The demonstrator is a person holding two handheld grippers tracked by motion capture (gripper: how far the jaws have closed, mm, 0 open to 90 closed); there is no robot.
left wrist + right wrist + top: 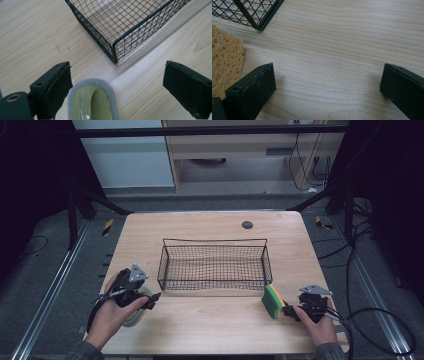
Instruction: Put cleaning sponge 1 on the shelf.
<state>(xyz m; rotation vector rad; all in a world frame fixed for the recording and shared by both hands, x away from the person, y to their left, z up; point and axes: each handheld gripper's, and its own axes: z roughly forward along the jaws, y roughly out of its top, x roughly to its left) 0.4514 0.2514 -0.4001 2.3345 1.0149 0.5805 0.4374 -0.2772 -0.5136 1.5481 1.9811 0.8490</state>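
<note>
A black wire basket [215, 265] stands empty in the middle of the wooden table [210, 325]. My left gripper [150, 301] hovers near the basket's front left corner [115, 58], over an oval pad with a pale green centre and a grey rim [92, 102]. Its jaws stand open, and the pad [136, 317] lies between them, close to the left jaw, with no pad pressing on it. My right gripper [291, 312] is open just right of a yellow and green sponge [273, 301]. The sponge [224, 65] lies outside the left jaw, and bare wood shows between the jaws.
A small dark round disc [247, 224] is set in the table's far side. Cables [380, 320] trail over the floor to the right. A metal frame and a cabinet stand beyond the table's far edge.
</note>
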